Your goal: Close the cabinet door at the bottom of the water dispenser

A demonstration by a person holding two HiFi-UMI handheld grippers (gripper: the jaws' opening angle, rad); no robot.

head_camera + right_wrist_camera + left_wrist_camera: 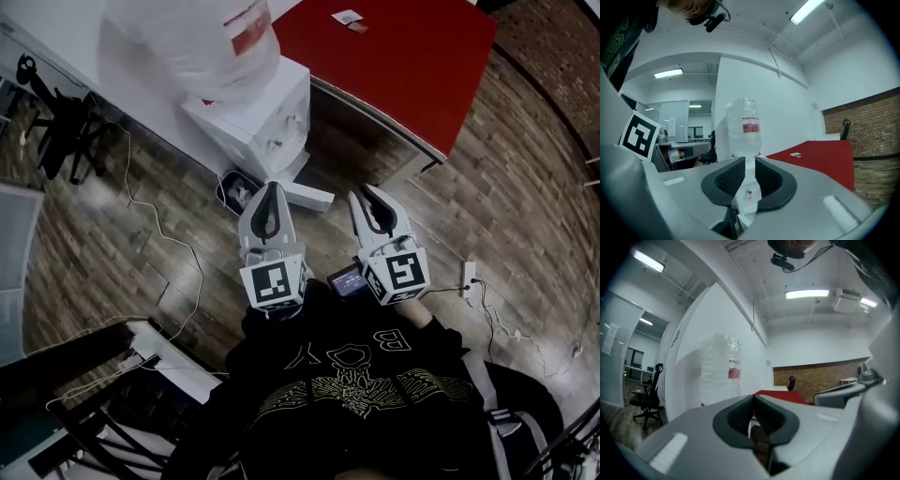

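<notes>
White cabinet door: we found it swung out at the foot of the water dispenser, just ahead of both grippers, not yet shut.
Handling: we judged it a light, stiff, hinged panel that would swing under a gentle push, though its smooth face might let a jaw slide.
Contact: we judged the free edge the best place to press, with no grip needed.
Bottle: large and clear, it stood on top of the dispenser; we judged that a hard shove could rock it.
Left gripper: its jaws met at the tips, with nothing between them.
Right gripper: its jaws stood narrowly apart and empty.
Floor: wood planks, crossed by a thin white cable.
Room: a red table stood beside the dispenser, a black office chair at left.
</notes>
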